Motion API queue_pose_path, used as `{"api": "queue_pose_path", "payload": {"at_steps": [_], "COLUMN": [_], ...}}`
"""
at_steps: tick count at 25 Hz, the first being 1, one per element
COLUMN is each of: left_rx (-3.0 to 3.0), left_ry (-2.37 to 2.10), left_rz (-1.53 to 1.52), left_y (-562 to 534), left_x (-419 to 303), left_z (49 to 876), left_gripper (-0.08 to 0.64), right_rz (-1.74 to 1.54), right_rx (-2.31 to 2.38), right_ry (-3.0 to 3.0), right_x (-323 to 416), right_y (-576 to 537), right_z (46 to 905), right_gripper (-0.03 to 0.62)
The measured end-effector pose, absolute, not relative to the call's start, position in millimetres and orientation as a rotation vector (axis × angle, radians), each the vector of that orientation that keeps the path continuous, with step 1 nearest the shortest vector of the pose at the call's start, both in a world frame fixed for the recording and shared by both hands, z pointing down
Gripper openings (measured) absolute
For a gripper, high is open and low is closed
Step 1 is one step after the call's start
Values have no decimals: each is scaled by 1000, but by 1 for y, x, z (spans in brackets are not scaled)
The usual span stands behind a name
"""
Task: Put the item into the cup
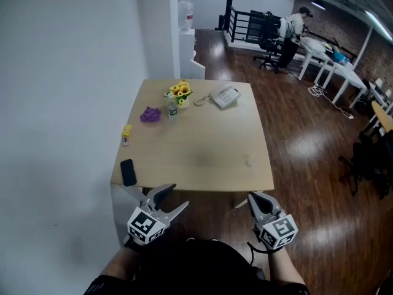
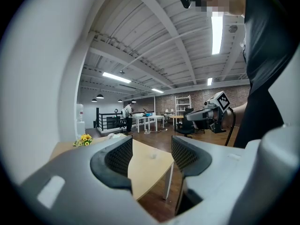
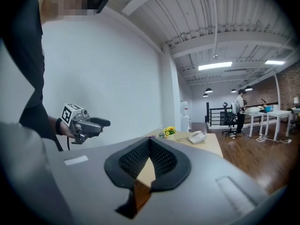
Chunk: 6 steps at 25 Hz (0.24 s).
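Note:
Both grippers hang in front of the near edge of the wooden table, apart from everything on it. My left gripper is open with nothing between its jaws; through the gap in the left gripper view I see only the table. My right gripper is shut and empty, and its pads meet at the tips. A small, faint clear thing, possibly the cup, stands near the table's right edge. A purple item and a yellow item lie at the far left.
Yellow flowers with a small jar and a white telephone sit at the table's far side. A black phone lies at the near left corner. A white wall runs along the left. A person stands by desks far off.

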<state>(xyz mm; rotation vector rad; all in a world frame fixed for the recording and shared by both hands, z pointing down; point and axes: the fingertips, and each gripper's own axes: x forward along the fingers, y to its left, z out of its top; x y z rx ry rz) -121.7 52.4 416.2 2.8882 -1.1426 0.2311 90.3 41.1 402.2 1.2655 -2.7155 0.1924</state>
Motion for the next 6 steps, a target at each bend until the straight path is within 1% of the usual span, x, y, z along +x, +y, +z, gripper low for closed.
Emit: {"api": "queue_pose_path", "payload": {"at_steps": [6], "left_rx": [2893], "left_ry": [-1167], "left_rz": [222], "left_y": [60], "left_x": [-122], "left_z": [411], "left_gripper": [254], "right_rz": [180], "right_rx": [1256], "right_ry": [-2708], "right_x": [95], "right_y": [49], "right_z": [402], "right_gripper": [8]}}
